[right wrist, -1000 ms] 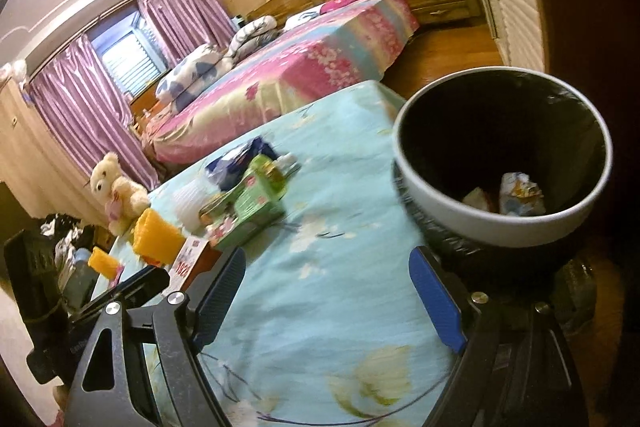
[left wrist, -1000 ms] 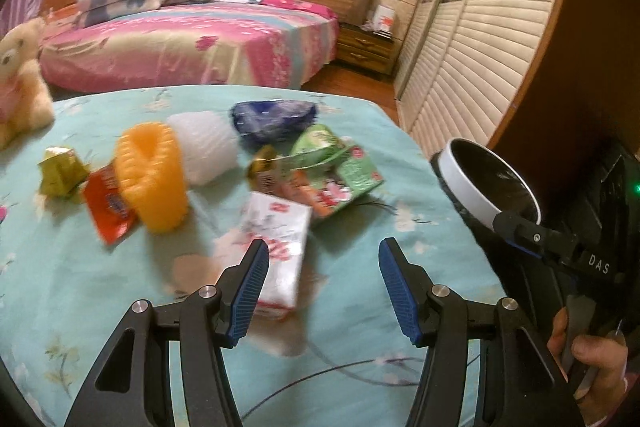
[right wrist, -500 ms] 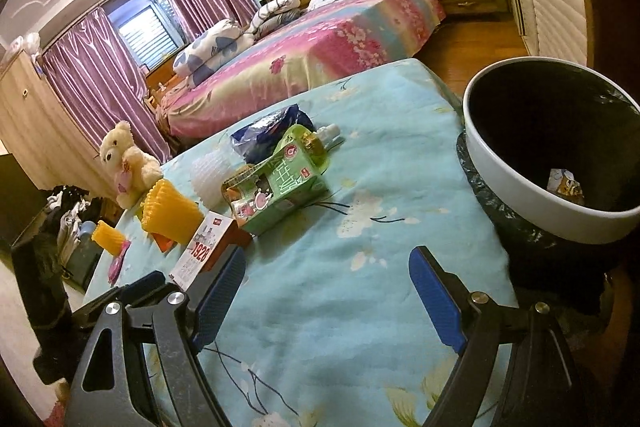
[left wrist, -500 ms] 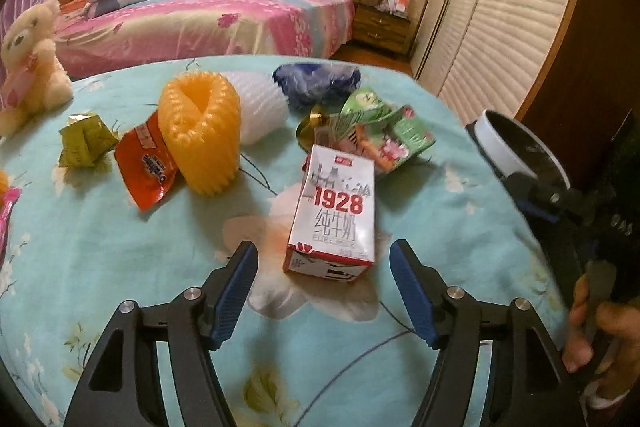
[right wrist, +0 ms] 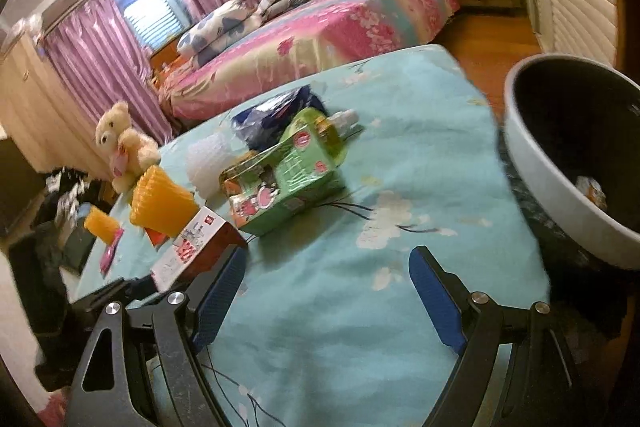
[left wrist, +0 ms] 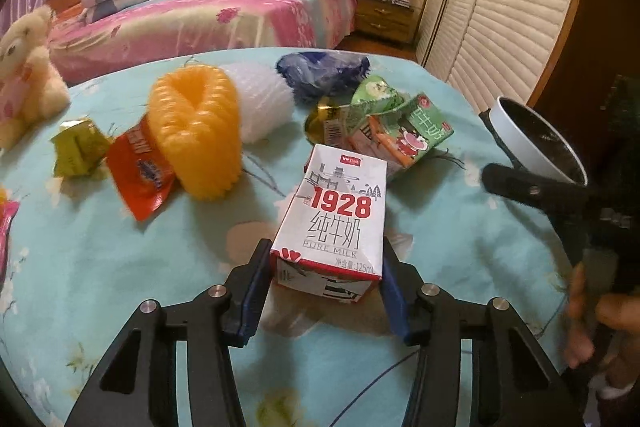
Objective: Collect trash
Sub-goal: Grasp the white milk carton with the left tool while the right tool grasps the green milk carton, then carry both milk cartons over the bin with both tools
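Note:
A white and red milk carton point(left wrist: 340, 211) lies flat on the turquoise tablecloth point(left wrist: 120, 267). My left gripper point(left wrist: 324, 255) straddles its near end, jaws closing, and both blue pads touch the carton's sides. From the right wrist view the same carton point(right wrist: 188, 247) shows at the left with the left gripper's black fingers around it. My right gripper point(right wrist: 328, 259) hangs open over bare cloth with nothing between its fingers. The white-rimmed, black-lined trash bin point(right wrist: 560, 195) stands off the table's right edge with some wrappers inside.
Behind the carton lie a green juice-box pack point(left wrist: 400, 135), an orange foam net point(left wrist: 196, 135), a white foam net point(left wrist: 260, 107), a blue bag point(left wrist: 324, 71), a red wrapper point(left wrist: 140, 175) and a yellow-green wrapper point(left wrist: 78, 147). A teddy bear point(left wrist: 24, 75) sits at the far left edge.
The left gripper moved forward and down onto the milk carton, and its jaws narrowed until the pads met the carton's sides. The right gripper swung left, away from the bin, over the table.

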The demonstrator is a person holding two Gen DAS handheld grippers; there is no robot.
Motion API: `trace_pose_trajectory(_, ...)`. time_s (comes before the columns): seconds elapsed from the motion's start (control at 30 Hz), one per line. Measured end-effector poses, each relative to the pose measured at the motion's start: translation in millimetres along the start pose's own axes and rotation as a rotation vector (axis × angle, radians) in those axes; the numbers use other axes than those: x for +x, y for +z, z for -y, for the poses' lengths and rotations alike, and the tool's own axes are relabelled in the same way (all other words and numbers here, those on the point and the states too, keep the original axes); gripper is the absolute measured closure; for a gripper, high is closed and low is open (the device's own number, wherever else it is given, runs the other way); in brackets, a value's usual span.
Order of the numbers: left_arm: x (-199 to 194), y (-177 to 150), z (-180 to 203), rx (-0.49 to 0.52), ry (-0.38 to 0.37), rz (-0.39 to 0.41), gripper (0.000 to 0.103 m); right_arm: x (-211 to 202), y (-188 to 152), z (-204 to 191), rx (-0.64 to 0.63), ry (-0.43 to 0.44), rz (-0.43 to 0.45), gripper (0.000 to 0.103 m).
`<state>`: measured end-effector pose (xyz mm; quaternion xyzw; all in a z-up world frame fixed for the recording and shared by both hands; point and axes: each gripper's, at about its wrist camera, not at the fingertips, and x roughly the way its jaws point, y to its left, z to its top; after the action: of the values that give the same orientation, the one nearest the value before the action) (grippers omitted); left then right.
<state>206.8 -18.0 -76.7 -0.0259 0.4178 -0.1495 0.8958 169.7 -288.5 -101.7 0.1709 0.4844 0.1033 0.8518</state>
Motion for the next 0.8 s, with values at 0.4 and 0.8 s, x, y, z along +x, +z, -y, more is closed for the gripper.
trace_pose_trajectory(0.4, -17.6, -7.1, -28.6, -0.07, -0.019, 0.027, 0.054, 45.3, 26.7, -41.3, -0.365, 0.005, -0.056, 0.006)
trace_pose_trajectory(0.8, -10.2, -4.9, -28.8, -0.079, -0.059, 0.007, 0.055, 66.6, 40.7, -22.0, -0.271, -0.03, -0.096, 0.013)
